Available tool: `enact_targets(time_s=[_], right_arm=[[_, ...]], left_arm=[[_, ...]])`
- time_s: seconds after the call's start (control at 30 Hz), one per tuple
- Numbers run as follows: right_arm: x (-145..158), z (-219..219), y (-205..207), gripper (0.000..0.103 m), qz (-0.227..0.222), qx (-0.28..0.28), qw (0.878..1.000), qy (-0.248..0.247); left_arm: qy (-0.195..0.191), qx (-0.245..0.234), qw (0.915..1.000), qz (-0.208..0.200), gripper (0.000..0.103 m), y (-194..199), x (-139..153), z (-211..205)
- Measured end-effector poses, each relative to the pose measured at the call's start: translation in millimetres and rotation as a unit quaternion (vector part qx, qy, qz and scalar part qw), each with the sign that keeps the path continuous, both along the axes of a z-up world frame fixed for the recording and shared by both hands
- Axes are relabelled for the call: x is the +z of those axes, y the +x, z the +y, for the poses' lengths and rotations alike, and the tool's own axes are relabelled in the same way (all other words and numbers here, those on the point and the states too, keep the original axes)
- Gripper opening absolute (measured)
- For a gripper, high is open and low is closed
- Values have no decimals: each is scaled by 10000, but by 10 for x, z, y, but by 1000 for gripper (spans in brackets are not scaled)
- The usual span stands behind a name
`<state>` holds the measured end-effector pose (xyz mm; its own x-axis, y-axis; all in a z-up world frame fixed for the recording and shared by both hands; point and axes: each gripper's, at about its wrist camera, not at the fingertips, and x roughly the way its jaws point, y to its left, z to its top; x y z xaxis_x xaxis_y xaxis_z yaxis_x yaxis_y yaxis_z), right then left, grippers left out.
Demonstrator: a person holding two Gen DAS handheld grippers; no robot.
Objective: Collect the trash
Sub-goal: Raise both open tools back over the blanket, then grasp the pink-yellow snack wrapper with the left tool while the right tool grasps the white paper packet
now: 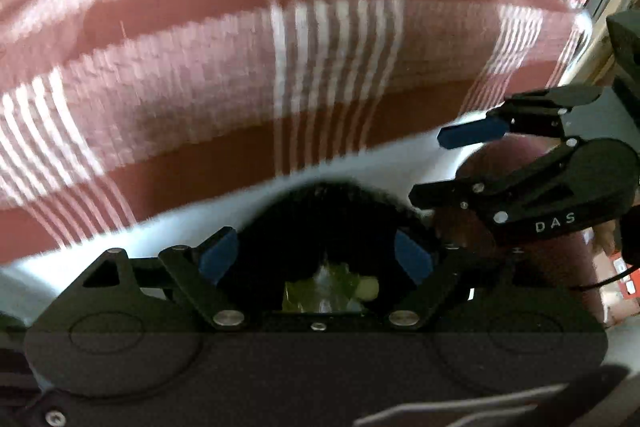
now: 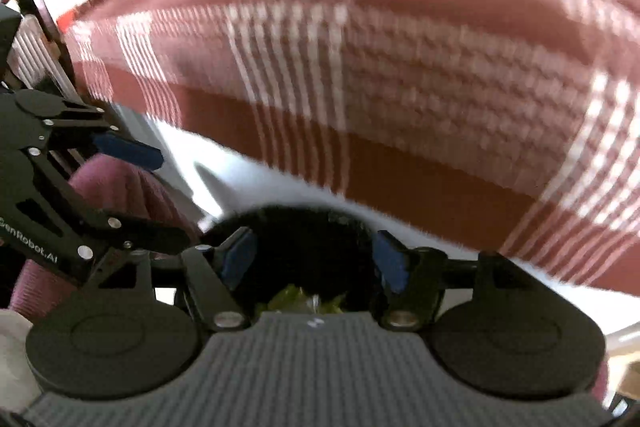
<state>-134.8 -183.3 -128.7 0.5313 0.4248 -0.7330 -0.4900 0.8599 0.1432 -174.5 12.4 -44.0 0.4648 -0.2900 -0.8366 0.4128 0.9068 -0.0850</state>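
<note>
Both grippers hover over the black bin (image 1: 320,223), jaws wide, nothing gripped: left gripper (image 1: 316,259), right gripper (image 2: 314,259). Yellow-green trash (image 1: 332,291) lies inside the bin. Risk: grippers nearly touching, likely to clash; heavy blur hides fine detail. Table edge (image 1: 280,147) just behind the bin; open room only above.

Crumpled yellow-green wrapper (image 1: 332,287) lies inside a dark round bin (image 1: 320,211)

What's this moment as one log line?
left gripper open | right gripper open | both above black bin | yellow-green scrap inside | image blurred
</note>
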Motion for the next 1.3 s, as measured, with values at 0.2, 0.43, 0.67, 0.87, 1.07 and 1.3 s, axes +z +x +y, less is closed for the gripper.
enact_targets(time_s=[0.2,0.43,0.67,0.87,1.07,1.3], right_arm=[[510,-97,-37,77,-695,-32,9972,276],[858,-210,120,77,-1446,-427,9883,212],[980,-372,528,76,-1601,-1068,9810,242],[972,-355,942,68,-1469,-1205,9816,208],[945,-261,1221,67,-1435,-1174,9826,48],[930,-163,1566,67,-1412,-1091,9839,-66]], left_arm=[[-309,49,9976,-612,86,150,498,71],[-245,547,9888,-1367,87,671,870,119],[-474,1358,9747,-1709,88,1509,1005,186],[-591,1917,9663,-1613,88,2261,858,111],[-522,1974,9609,-1869,88,2759,762,-44],[-123,1798,9639,-1962,90,3201,635,-253]])
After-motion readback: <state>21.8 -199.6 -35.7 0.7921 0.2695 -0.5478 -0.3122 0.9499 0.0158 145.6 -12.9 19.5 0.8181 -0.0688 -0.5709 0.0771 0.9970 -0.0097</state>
